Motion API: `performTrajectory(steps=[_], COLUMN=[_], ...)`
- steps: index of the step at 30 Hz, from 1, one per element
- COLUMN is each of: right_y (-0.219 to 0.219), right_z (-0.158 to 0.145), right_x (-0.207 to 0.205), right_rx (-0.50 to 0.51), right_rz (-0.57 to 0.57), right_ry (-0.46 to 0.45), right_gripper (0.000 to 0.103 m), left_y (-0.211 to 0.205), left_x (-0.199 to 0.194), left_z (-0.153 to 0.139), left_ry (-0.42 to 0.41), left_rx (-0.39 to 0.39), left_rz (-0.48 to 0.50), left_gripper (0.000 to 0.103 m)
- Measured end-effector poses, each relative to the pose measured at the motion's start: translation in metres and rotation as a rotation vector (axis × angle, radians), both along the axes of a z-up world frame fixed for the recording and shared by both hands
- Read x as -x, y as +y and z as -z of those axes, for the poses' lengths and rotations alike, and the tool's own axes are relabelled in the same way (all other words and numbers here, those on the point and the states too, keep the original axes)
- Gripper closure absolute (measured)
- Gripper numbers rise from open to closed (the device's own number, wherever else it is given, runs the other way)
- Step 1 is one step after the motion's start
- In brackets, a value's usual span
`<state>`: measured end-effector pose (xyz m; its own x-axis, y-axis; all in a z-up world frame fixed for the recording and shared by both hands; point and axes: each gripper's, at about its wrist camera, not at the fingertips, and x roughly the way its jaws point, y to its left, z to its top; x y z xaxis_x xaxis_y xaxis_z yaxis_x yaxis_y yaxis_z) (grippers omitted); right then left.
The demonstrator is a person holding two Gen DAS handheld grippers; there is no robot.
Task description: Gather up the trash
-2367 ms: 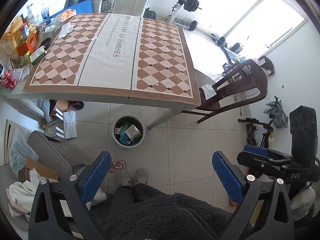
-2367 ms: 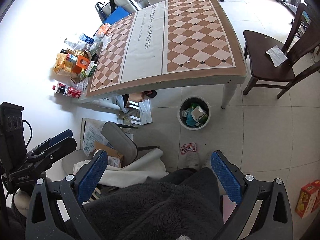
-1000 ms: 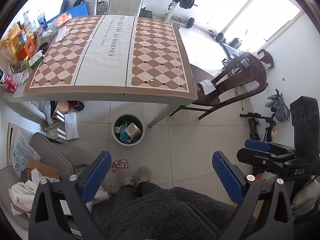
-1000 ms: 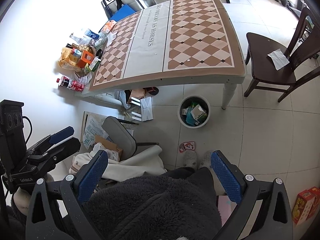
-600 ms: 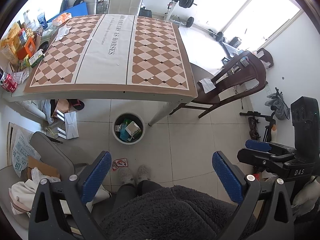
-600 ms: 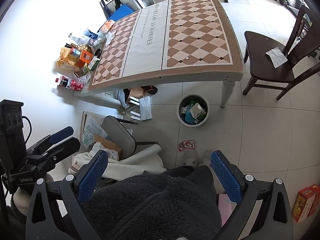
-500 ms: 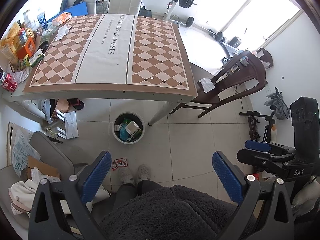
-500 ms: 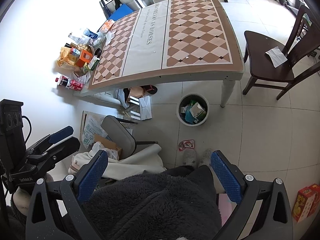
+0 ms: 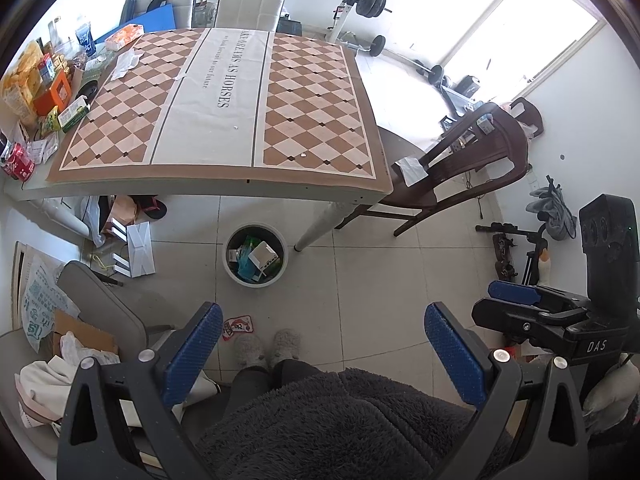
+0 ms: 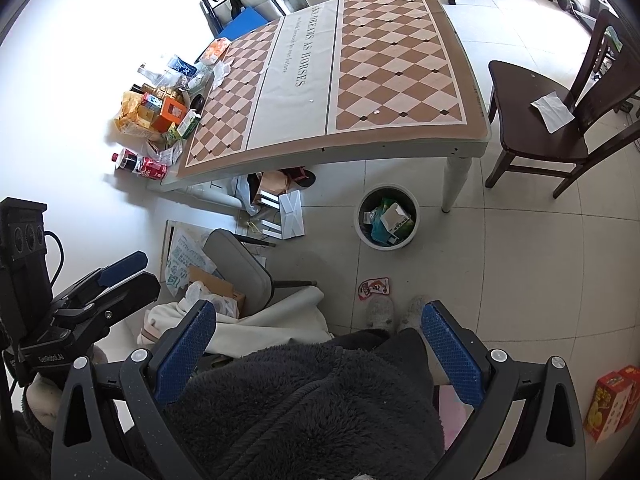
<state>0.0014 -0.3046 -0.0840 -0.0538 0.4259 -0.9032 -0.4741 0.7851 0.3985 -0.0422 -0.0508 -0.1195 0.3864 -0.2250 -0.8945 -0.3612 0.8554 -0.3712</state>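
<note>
A round white trash bin [image 9: 255, 255] holding cartons and wrappers stands on the tile floor by the table leg; it also shows in the right wrist view [image 10: 386, 217]. My left gripper [image 9: 323, 354] is open and empty, held high above the floor. My right gripper [image 10: 320, 350] is open and empty at the same height. A small red-and-white wrapper [image 9: 238, 327] lies on the floor near the slippers, seen too in the right wrist view [image 10: 373, 288]. Snack boxes, bags and a cola bottle [image 10: 138, 164] are piled at the table's left end.
A table with a checkered cloth [image 9: 224, 108] fills the middle. A dark wooden chair [image 10: 548, 124] with a white paper on its seat stands to the right. A grey chair [image 10: 240, 268], cardboard and bags clutter the floor on the left. A red box [image 10: 610, 406] lies bottom right.
Both grippers have drifted slightly, so the table and bin shift a little in view. Both stay open and empty.
</note>
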Motion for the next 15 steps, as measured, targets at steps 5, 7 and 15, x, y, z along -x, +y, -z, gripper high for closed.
performTrajectory(steps=[5, 7, 15], right_y=[0.0, 0.0, 0.0], right_z=[0.0, 0.0, 0.0], right_x=[0.001, 0.004, 0.009], right_rx=[-0.002, -0.002, 0.0], right_rz=[0.001, 0.002, 0.003], right_ry=[0.0, -0.001, 0.0], right_gripper=[0.0, 0.0, 0.0], left_y=[-0.007, -0.008, -0.011], left_x=[0.007, 0.009, 0.01], left_z=[0.001, 0.001, -0.001], left_ry=[-0.003, -0.005, -0.011], left_rx=[0.002, 0.003, 0.013], left_rz=[0.003, 0.003, 0.003], left_gripper=[0.0, 0.0, 0.0])
